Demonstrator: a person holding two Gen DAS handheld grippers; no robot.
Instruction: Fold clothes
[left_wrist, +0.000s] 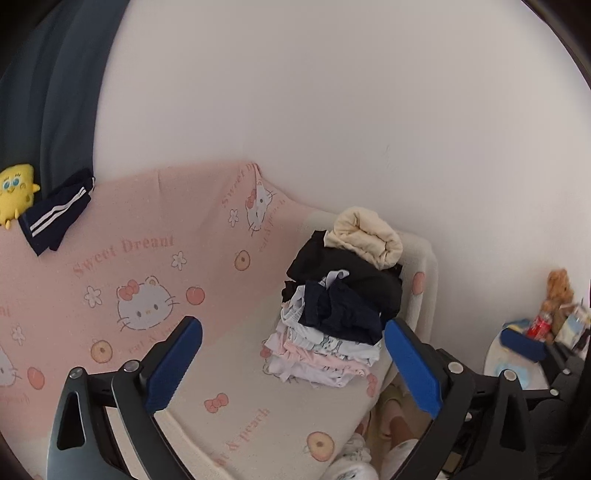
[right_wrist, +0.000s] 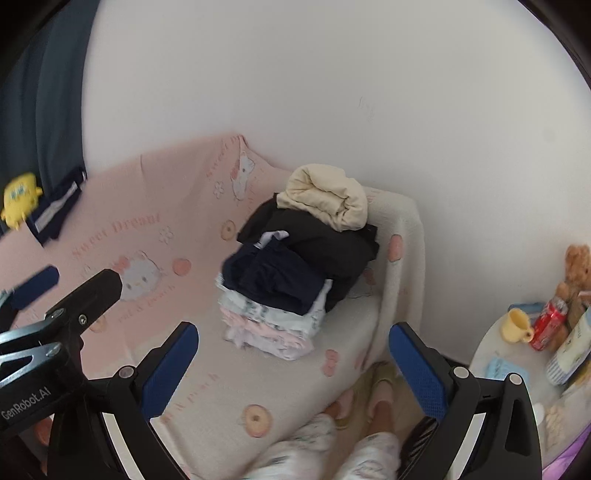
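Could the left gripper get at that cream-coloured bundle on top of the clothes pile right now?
Probably yes. The left gripper stands open and empty, and the cream bundle sits exposed atop the clothes pile, with nothing in between.

A clothes pile (left_wrist: 332, 314) lies on the sofa (left_wrist: 147, 258), right of the shorts (left_wrist: 55, 214).

Both wrist views angled down, side by side, sharing clothes pile (left_wrist: 340, 302)
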